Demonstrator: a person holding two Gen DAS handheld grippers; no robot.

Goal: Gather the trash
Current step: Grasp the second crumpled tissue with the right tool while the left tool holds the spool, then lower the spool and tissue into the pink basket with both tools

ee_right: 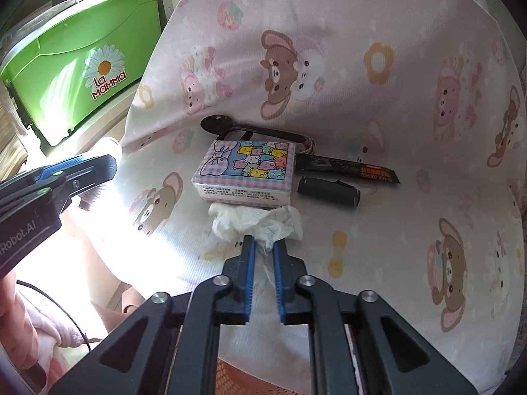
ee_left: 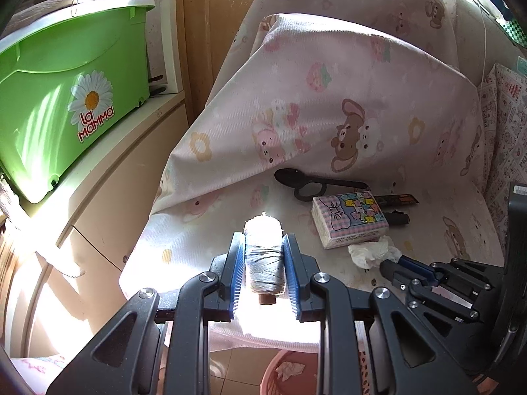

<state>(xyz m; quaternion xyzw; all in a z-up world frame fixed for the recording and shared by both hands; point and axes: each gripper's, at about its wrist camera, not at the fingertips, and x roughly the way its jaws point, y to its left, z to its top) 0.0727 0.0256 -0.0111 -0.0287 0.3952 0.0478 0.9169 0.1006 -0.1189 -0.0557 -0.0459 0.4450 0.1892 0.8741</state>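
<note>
A pink sheet [ee_right: 378,237] w/ bears & flowers covers the bed. A big pillow [ee_left: 346,98] in the same cloth leans at the back. A green tub [ee_left: 62,98] w/ a daisy sits on a cream cabinet [ee_left: 108,197] at left. The wall [ee_left: 210,33] is wood. Bright sun falls across it. The floor [ee_left: 237,368] has pale tiles.
</note>
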